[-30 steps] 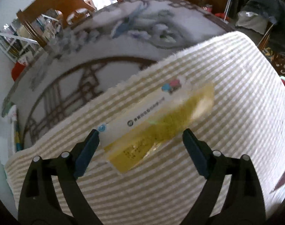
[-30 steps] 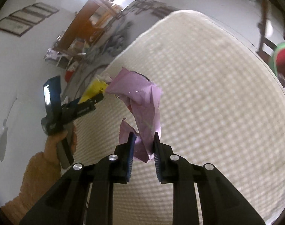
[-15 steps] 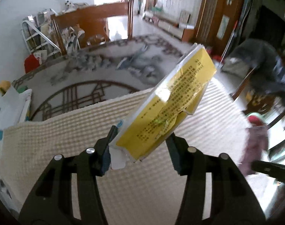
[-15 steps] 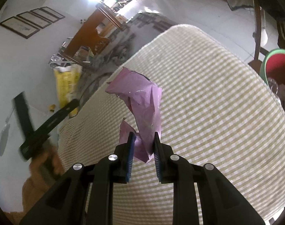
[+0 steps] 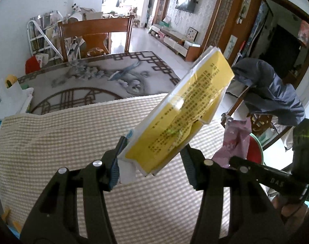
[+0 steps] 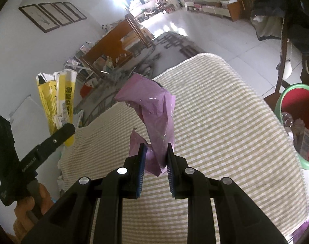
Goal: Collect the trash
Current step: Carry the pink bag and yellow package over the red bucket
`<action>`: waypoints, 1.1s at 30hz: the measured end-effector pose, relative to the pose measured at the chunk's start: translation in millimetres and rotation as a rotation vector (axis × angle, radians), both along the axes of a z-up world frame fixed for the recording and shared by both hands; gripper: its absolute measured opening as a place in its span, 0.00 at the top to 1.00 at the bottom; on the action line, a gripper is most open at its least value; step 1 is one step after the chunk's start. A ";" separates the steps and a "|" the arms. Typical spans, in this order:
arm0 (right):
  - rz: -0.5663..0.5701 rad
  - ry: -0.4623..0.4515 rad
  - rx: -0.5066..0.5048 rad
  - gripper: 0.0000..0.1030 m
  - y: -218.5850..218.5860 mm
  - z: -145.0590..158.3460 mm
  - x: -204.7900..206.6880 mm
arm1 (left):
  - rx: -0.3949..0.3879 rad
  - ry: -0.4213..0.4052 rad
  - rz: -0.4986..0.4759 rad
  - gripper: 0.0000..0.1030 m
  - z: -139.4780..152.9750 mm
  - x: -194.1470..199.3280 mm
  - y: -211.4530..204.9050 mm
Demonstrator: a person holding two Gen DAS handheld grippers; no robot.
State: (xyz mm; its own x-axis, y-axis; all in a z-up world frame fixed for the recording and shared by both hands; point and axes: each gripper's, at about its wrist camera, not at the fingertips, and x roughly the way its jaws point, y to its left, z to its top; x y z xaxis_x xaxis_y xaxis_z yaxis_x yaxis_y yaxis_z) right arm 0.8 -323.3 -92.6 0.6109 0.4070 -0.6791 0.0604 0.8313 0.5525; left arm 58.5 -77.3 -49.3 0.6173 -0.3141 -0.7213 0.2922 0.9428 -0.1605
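Left wrist view: the left tongs are clamped on a yellow packet, held up above the striped table. You can just catch the pink wrapper off to the right, but the bin is mostly hidden here.

Right wrist view: the right tongs are pinching that pink wrapper, also in the air. This view shows the red bin past the table edge, some trash already in it. So I'd say both pieces are picked up, dropping them in is what's left.
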 end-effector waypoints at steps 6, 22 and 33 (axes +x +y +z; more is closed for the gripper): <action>-0.042 -0.004 0.005 0.81 -21.0 0.9 -15.2 | -0.001 -0.001 -0.022 0.51 2.6 -13.0 -18.3; -0.268 0.040 -0.033 0.81 -163.6 -6.4 -51.7 | -0.076 0.111 -0.210 0.50 -23.0 -25.7 -167.2; -0.407 0.125 -0.088 0.79 -281.4 -38.9 -73.9 | -0.059 0.150 -0.379 0.48 -48.6 -23.3 -316.8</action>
